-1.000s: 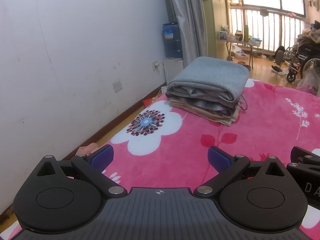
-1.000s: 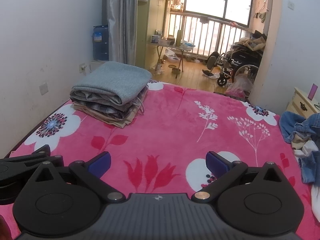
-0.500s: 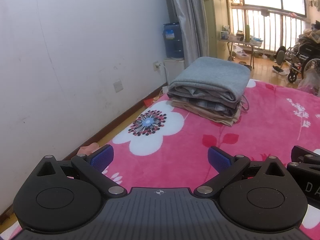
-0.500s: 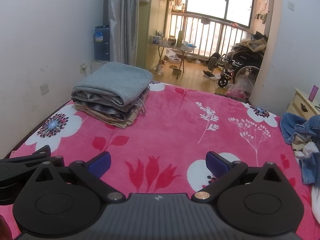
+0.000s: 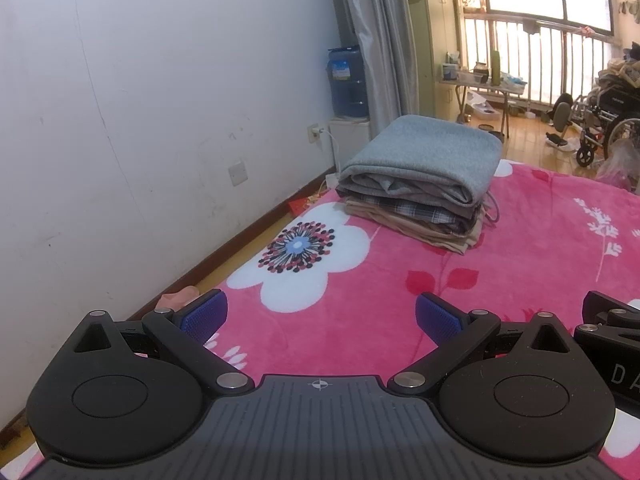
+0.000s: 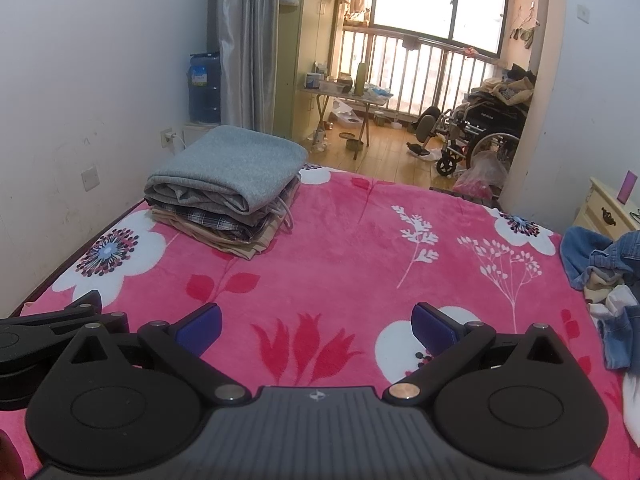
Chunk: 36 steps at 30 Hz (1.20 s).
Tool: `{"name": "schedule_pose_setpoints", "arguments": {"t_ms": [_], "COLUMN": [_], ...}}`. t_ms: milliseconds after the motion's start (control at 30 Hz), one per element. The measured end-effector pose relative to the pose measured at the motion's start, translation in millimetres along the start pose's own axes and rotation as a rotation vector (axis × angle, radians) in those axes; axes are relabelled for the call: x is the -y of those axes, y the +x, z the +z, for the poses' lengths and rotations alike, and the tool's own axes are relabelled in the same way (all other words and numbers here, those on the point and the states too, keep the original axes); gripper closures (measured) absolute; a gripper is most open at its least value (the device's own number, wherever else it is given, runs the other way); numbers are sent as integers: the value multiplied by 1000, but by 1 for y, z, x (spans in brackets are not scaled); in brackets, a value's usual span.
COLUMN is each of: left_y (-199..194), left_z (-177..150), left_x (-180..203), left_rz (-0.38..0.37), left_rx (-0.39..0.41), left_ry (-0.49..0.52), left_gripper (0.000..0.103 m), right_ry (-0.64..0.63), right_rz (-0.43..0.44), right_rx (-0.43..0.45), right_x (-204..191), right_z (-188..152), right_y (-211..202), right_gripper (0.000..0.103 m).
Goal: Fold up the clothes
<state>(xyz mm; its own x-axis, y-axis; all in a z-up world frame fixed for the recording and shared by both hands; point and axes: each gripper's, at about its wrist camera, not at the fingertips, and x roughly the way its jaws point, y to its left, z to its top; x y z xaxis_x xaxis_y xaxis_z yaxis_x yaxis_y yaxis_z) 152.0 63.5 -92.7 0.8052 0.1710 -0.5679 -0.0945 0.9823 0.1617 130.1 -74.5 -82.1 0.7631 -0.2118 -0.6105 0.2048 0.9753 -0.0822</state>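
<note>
A stack of folded clothes [image 5: 420, 178] [image 6: 224, 188], grey on top with plaid and beige below, rests at the far left of the bed with the pink flowered blanket [image 5: 500, 256] [image 6: 360, 248]. A heap of unfolded clothes [image 6: 604, 280], mostly blue denim, lies at the bed's right edge. My left gripper [image 5: 322, 316] is open over the blanket with nothing between its blue pads. My right gripper [image 6: 316, 322] is open too, empty, beside the left one. Each gripper's side shows in the other's view.
A white wall [image 5: 140, 120] runs along the bed's left side. Beyond the bed are a water jug [image 6: 204, 88], a grey curtain [image 6: 248, 40], a folding table [image 6: 344, 96], a wheelchair [image 6: 480, 136] and a balcony railing. A cream nightstand [image 6: 604, 212] stands at right.
Both views have shifted slightly, so the folded stack sits a little farther right in each. Both grippers stay open and empty.
</note>
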Motion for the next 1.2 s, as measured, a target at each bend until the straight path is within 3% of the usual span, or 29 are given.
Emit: {"name": "schedule_pose_setpoints", "arguments": {"t_ms": [1200], "left_y": [2], "left_z": [0], "left_x": [-1], "left_rz": [3], "left_rx": [-4], "left_ry": [3], "left_gripper": [2], "right_ry": [9], "right_rz": [4], "right_rx": [-4], "right_x": [1], "right_z": [-2], "right_y": [1], "right_gripper": [0]}}
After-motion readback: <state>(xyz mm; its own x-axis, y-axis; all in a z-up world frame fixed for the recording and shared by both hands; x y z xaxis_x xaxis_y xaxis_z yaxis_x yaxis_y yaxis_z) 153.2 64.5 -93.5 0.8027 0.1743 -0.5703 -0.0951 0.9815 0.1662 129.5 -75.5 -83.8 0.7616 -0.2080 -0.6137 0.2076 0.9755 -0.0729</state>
